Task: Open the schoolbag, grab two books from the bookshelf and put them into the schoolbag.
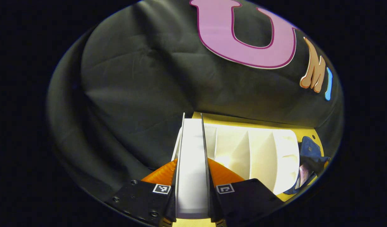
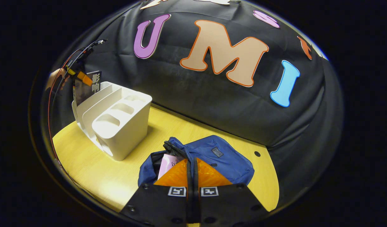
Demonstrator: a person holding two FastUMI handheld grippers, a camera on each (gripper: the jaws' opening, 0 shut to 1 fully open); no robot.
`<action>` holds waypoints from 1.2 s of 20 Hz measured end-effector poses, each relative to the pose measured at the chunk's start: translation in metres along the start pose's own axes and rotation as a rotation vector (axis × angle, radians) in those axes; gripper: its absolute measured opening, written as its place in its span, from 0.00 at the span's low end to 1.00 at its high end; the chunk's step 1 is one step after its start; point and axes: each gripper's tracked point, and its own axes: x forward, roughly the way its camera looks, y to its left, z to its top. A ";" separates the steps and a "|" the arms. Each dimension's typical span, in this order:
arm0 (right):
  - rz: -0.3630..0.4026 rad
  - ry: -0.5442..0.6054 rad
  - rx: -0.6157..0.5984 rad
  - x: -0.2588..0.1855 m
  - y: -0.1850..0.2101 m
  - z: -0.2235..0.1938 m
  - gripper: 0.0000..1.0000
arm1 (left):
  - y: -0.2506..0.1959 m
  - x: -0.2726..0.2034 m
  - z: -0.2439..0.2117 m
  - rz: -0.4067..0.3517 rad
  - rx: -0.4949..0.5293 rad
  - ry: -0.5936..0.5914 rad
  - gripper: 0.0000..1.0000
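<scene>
In the left gripper view, my left gripper (image 1: 192,176) is clamped on a book (image 1: 192,157), held above the white bookshelf (image 1: 256,151); the schoolbag (image 1: 310,157) sits just past it. In the right gripper view, my right gripper (image 2: 192,176) is pinched closed on the open blue bag's edge, pink book (image 2: 168,162) inside, on the yellow table (image 2: 95,164).

Right gripper view: bookshelf (image 2: 117,126) mid-left on tabletop (image 2: 95,170), schoolbag (image 2: 218,157) lower center w/ a book (image 2: 168,164) inside, wall (image 2: 193,104) behind.
</scene>
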 end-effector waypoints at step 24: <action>0.073 -0.027 -0.014 -0.003 -0.004 -0.001 0.03 | -0.085 -0.165 0.096 -0.183 -0.068 -0.305 0.36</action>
